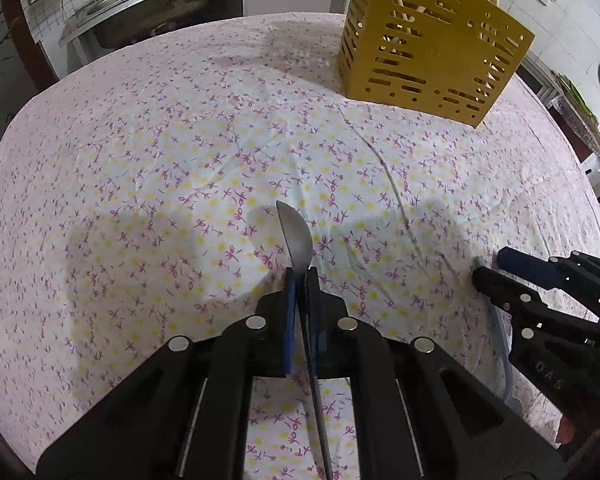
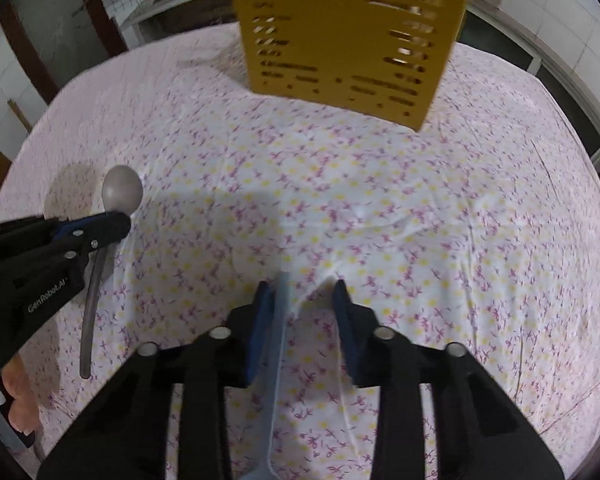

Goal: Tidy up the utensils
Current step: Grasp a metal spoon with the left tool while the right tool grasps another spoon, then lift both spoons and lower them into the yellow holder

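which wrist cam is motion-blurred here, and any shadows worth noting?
Right wrist view: smeared, the yellow utensil caddy slots streaked and the tablecloth print soft. Left wrist view: sharp; soft gripper shadows fall on the cloth beside the metal spoon held in the left gripper.

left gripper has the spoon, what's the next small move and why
Probably lift the left gripper toward the yellow caddy: its fingers are already shut on the metal spoon, the caddy stands ahead to the right, and the cloth between looks bare.
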Motion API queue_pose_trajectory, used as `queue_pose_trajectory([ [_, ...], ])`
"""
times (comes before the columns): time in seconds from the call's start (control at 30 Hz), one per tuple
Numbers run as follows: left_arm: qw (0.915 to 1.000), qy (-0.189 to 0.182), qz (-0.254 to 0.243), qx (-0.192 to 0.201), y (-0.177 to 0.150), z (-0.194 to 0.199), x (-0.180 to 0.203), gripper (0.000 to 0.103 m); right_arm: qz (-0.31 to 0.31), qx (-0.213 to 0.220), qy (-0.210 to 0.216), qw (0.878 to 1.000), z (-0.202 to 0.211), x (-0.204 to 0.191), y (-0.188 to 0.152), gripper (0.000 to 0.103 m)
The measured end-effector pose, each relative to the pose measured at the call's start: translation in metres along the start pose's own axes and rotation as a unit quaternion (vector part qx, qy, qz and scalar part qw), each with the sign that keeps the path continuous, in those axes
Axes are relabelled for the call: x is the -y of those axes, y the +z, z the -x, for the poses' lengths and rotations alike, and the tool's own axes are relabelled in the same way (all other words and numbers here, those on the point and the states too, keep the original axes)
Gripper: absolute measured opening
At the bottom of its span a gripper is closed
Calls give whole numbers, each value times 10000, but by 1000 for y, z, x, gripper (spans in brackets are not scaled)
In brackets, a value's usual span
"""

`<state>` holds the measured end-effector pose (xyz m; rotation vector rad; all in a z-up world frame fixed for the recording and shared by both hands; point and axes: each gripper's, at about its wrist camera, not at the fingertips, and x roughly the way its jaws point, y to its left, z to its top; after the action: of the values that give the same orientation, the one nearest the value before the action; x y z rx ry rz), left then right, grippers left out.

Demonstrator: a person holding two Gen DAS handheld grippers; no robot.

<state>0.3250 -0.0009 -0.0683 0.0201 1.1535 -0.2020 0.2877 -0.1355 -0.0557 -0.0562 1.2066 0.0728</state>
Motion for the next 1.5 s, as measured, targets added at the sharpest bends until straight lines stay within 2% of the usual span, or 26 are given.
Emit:
queue_pose_trajectory([
  [0.07, 10000, 0, -21, -14, 3, -1, 0, 4, -35, -26, -2, 10000, -1, -1, 2, 14],
  [0.13, 10000, -32, 3, -48, 5, -3, 2, 4, -49, -39, 37, 10000, 2, 3, 1, 10],
  [0.4, 9999, -79, 39, -130, 20, -7, 4, 3, -347, 209, 297, 9987, 17, 28, 9, 7],
  [0.57, 9995, -247, 18, 176, 29, 4, 16, 3, -722, 790, 390, 9935, 43, 64, 15, 7],
  [0.73, 9956, -330, -169, 863, 43, 31, 42, 3, -893, 1652, 346, 9816, 79, 89, 26, 7],
  [0.8, 9910, -348, -252, 1272, 49, 44, 53, 3, -1003, 2003, 431, 9736, 94, 101, 31, 7],
  [0.93, 9793, -413, -353, 1951, 67, 72, 72, 3, -1024, 2693, 318, 9571, 125, 116, 43, 7],
  [1.03, 9663, -473, -323, 2509, 86, 97, 79, 3, -971, 3240, 276, 9407, 155, 121, 56, 7],
  [1.17, 9436, -664, -259, 3232, 118, 126, 84, 3, -871, 3803, 201, 9205, 192, 124, 78, 7],
  [1.3, 9269, -667, -154, 3689, 151, 137, 84, 3, -802, 4087, 302, 9086, 223, 129, 105, 7],
  [1.5, 9065, -407, 131, 4199, 193, 133, 80, 3, -534, 4304, 235, 9008, 244, 120, 138, 7],
])
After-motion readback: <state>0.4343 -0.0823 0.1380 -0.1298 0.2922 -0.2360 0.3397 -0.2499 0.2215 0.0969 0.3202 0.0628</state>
